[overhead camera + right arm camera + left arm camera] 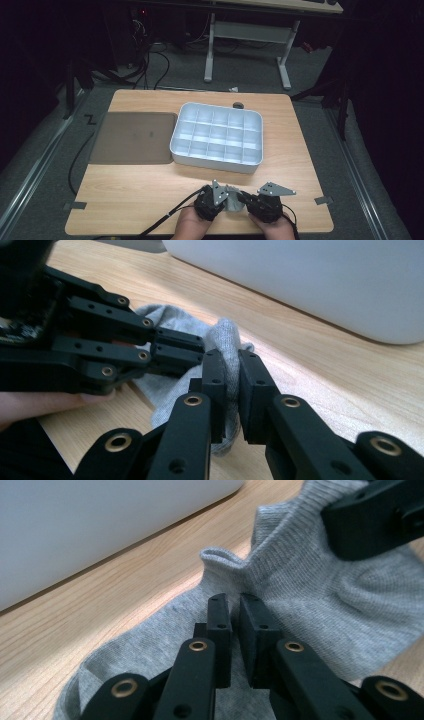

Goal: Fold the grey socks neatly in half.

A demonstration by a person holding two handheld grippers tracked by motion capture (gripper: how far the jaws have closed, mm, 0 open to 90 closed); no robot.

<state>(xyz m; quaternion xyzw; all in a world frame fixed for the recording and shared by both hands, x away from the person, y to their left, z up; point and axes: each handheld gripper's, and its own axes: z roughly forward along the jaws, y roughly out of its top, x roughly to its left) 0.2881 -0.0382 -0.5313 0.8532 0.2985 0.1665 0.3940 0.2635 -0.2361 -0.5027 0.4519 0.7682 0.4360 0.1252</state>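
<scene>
A grey sock [233, 199] lies crumpled near the table's front edge, between my two grippers. In the left gripper view my left gripper [235, 605] is shut on a raised fold of the sock [310, 595]. The right gripper's black finger [375, 515] reaches onto the sock from the top right. In the right gripper view my right gripper [232, 362] pinches a bunched ridge of the sock [225, 337]. The left gripper [175, 347] bites the same cloth just to the left. In the high view the left gripper [225, 200] and right gripper [243, 201] face each other, held by a person's hands.
A white tray [217, 162] divided into several compartments stands just beyond the sock, its wall close in both gripper views [100, 525] [325, 285]. A brown mat [135, 137] lies left of it. The wooden table [140, 190] ends just behind the hands.
</scene>
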